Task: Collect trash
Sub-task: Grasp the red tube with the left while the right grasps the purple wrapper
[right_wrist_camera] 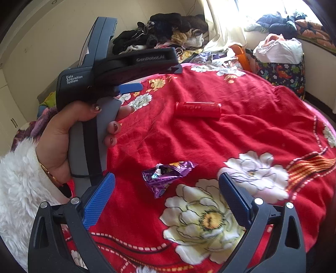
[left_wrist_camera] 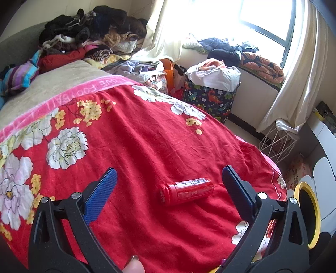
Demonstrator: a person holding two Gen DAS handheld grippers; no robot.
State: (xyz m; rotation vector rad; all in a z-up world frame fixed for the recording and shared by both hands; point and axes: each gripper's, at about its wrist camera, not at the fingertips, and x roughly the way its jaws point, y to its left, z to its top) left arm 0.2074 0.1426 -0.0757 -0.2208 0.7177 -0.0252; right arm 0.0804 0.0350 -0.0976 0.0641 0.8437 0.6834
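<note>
Both grippers (left_wrist_camera: 169,180) (right_wrist_camera: 167,184) wide-jawed over red bottle (left_wrist_camera: 185,192); purple wrapper (right_wrist_camera: 166,175) only in right view.

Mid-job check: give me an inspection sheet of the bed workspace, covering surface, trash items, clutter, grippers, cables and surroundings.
Surface: red floral bedspread, wrinkled, covering the bed.
Job's things: red bottle lying on its side on the bedspread; crumpled purple wrapper lying nearer the right gripper. Neither is held.
Clutter: clothes pile at the head of the bed; pink towel across the bedspread.
Grippers: left gripper open, the bottle ahead between its fingers; right gripper open, just short of the wrapper.
Cables: nothing seen.
Surroundings: dinosaur-print bin stuffed with laundry, white wire basket, yellow-rimmed bin at the bed's edge, curtained window.
</note>
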